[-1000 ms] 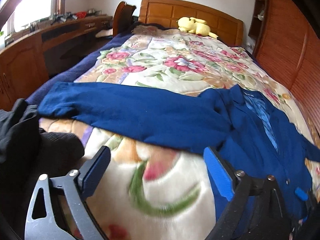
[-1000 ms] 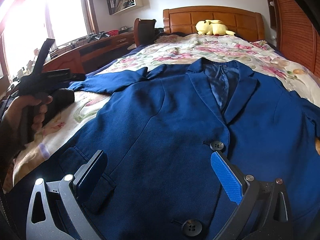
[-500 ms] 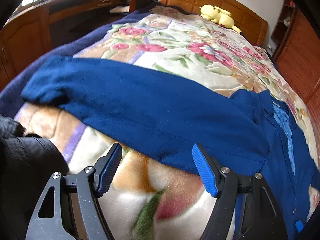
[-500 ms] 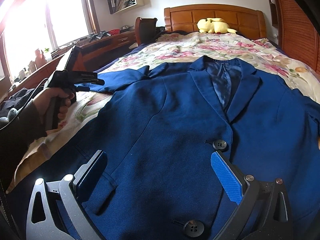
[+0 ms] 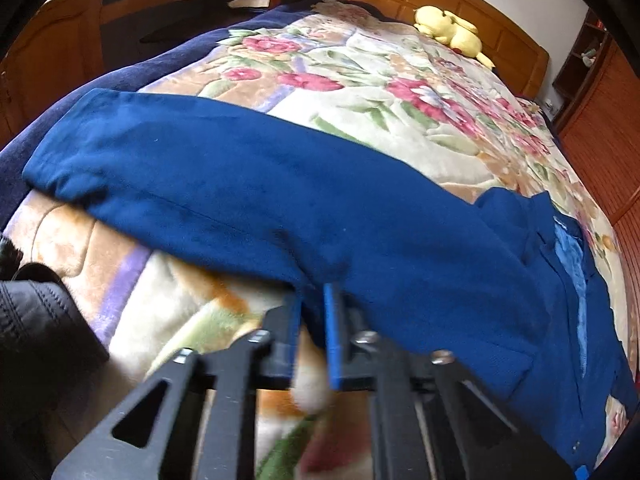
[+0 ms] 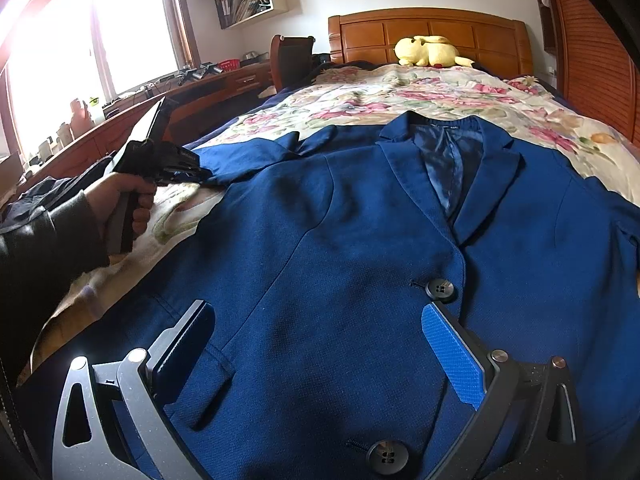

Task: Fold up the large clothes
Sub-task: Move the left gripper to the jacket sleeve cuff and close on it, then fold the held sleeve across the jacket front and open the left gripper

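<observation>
Left gripper of mine is pinched on the sleeve edge of the jacket, spread face-up on the bed. Right gripper hovers wide over its front. Sleeve fold comes first, I judge: next, carry it across the chest.

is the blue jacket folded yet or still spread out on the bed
Spread out. The blue jacket lies flat, front up and buttoned, on the floral blanket; its sleeve stretches sideways, its lower edge pinched by the left gripper.
</observation>
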Action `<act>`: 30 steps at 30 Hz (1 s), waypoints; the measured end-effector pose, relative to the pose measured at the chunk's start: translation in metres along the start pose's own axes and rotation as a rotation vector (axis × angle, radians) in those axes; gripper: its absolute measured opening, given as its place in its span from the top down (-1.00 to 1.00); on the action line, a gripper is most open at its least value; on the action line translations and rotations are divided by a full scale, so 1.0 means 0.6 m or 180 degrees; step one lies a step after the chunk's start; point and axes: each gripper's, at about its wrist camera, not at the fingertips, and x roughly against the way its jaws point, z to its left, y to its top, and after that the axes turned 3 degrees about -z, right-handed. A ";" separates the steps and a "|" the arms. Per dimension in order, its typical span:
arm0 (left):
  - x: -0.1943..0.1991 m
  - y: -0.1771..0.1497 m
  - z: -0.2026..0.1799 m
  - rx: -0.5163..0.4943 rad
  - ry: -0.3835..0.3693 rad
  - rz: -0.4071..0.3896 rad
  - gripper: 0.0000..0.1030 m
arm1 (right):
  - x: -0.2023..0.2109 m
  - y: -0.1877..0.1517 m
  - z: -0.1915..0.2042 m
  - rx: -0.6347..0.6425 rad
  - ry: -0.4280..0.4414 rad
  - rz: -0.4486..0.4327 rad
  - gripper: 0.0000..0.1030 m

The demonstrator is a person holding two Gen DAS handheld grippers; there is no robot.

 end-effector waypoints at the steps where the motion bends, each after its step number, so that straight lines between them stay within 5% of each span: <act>1: 0.003 0.003 -0.007 -0.0044 0.0006 0.0005 0.92 | 0.000 0.000 0.000 0.0002 -0.0001 -0.0001 -1.00; 11: 0.116 0.006 -0.149 -0.0750 -0.0177 -0.0227 0.95 | 0.003 -0.002 0.002 0.0007 -0.0004 -0.0035 -1.00; 16: 0.190 -0.026 -0.246 -0.1174 -0.0441 -0.0245 0.95 | 0.003 -0.002 0.003 0.0005 -0.0005 -0.0042 -1.00; 21: 0.218 -0.062 -0.290 -0.1491 -0.0410 -0.0147 0.93 | 0.003 -0.003 0.004 0.0008 -0.0007 -0.0043 -1.00; 30: 0.244 -0.089 -0.249 -0.1635 -0.0379 -0.0204 0.20 | 0.002 -0.001 0.003 0.0004 -0.0005 -0.0041 -1.00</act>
